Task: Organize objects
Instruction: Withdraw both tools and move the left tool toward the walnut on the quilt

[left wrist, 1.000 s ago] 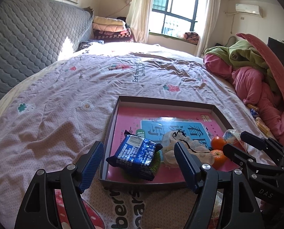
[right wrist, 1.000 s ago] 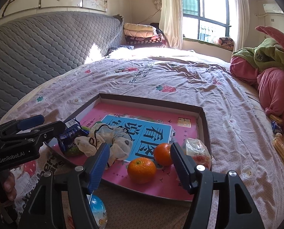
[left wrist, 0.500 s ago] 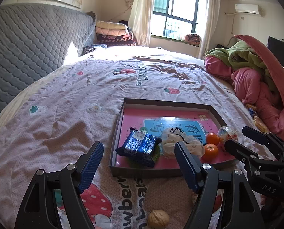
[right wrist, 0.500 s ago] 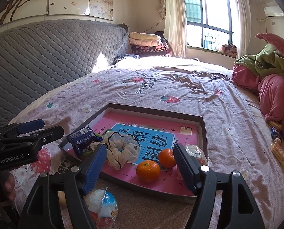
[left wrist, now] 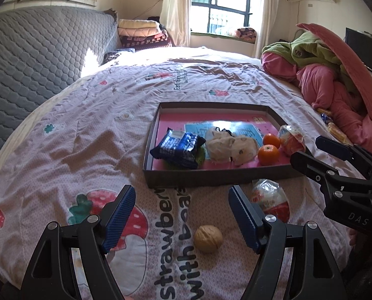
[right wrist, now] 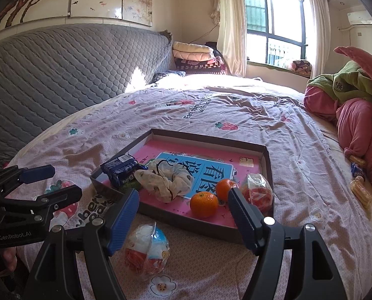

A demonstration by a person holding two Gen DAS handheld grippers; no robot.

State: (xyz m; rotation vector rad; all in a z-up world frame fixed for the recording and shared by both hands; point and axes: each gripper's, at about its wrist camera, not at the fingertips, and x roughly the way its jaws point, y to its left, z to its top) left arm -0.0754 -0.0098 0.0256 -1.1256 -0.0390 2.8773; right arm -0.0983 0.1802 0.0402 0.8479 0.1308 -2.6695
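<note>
Both grippers hover empty over the bed [left wrist: 60, 130] — left gripper [left wrist: 182, 215] wide above a walnut [left wrist: 208, 235], right gripper [right wrist: 183, 218] wide near the tray [right wrist: 201, 223].

Strawberry-print bed [left wrist: 90, 135] with tray [left wrist: 198, 175], walnut [left wrist: 208, 238], wrapped toy egg [right wrist: 147, 247].

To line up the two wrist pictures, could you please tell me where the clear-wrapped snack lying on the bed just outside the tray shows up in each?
Left wrist: wrapped snack, lower right, by the tray's near wall.
Right wrist: lower centre, just below the tray's near wall.
Shared landmark: the two oranges inside the tray.
</note>
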